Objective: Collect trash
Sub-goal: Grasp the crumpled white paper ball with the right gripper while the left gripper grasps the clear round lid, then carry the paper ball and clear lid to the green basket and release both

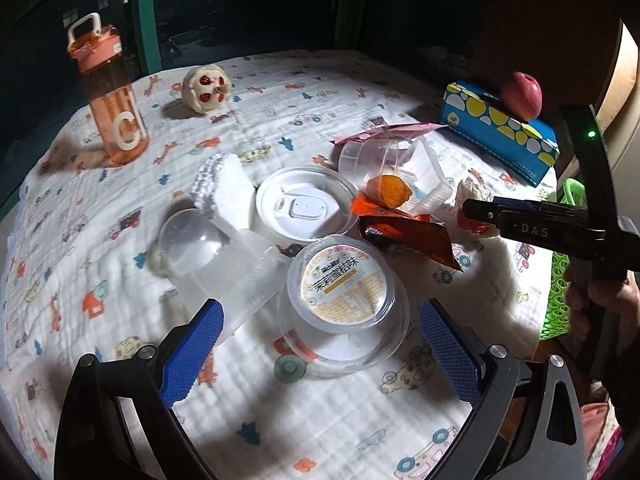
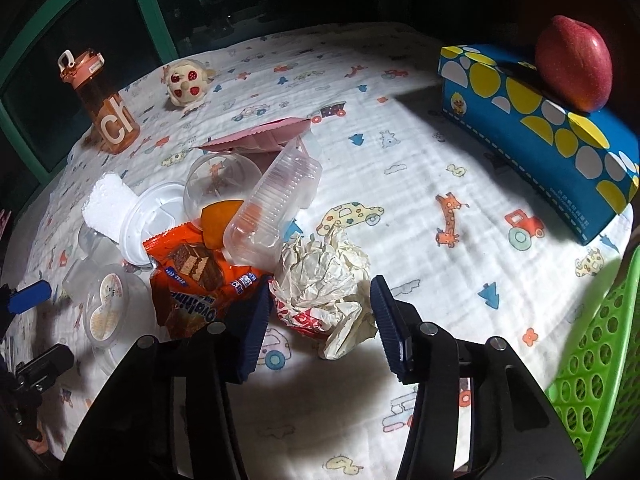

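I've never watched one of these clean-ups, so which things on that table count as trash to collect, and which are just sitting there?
Trash to collect:
crumpled paper
orange wrapper
jelly cup
white lid
clear tub
pink wrapper
green basket, probably the bin

Just lying about:
water bottle
apple
tissue box
small toy

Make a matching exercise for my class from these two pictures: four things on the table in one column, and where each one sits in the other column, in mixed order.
Things
1. apple
2. crumpled paper
3. orange bottle
4. green basket

Places
A. standing upright at the far left of the cloth
B. on top of the blue tissue box
C. at the table's right edge
D. between the right gripper's fingers

Pairs: 1-B, 2-D, 3-A, 4-C
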A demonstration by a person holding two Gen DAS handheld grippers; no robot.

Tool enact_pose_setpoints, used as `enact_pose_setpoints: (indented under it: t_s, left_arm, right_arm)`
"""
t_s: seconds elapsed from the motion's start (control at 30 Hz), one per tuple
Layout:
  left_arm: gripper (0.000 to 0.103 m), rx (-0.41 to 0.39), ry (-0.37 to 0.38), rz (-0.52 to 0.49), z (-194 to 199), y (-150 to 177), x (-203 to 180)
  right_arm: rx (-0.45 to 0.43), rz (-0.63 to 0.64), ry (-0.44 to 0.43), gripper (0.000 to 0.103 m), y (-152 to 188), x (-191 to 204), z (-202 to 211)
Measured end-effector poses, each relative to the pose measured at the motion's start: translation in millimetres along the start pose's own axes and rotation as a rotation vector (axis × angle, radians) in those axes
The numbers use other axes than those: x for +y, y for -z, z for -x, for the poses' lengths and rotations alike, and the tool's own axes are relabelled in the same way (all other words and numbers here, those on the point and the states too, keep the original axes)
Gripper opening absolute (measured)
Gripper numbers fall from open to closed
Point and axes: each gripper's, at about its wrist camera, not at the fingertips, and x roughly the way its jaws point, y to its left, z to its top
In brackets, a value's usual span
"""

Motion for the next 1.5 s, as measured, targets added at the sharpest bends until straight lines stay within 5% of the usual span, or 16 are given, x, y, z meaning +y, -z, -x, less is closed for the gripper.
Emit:
enact_pose_setpoints:
  t_s: [0.37,0.6,1.0,1.5]
  left_arm:
    - [0.086,0.056,-0.007,-0.031,-34.7,-4.5,-7.2]
    - [0.066,0.063,0.031,-0.018,-39.0,-5.7,-7.9]
    - [0.065,-0.022,0.051,0.003,10.9,-11.5,-10.7]
    - [0.065,-0.098,0.232,-0.162,47.9,-63.1,-117.9]
  right_arm:
    - [-0.061,-0.027,-0.008,0.049,7.1,-12.1,37.5]
    - [-0.088,-0.026,0.006,0.049,16.6,-16.9,61.6]
    - [-0.148,-0.061,0.050,0.049,36.9,-40.1,109.3]
    - [-0.192,-0.171,0.191,0.049,65.9,-116.6,160.9]
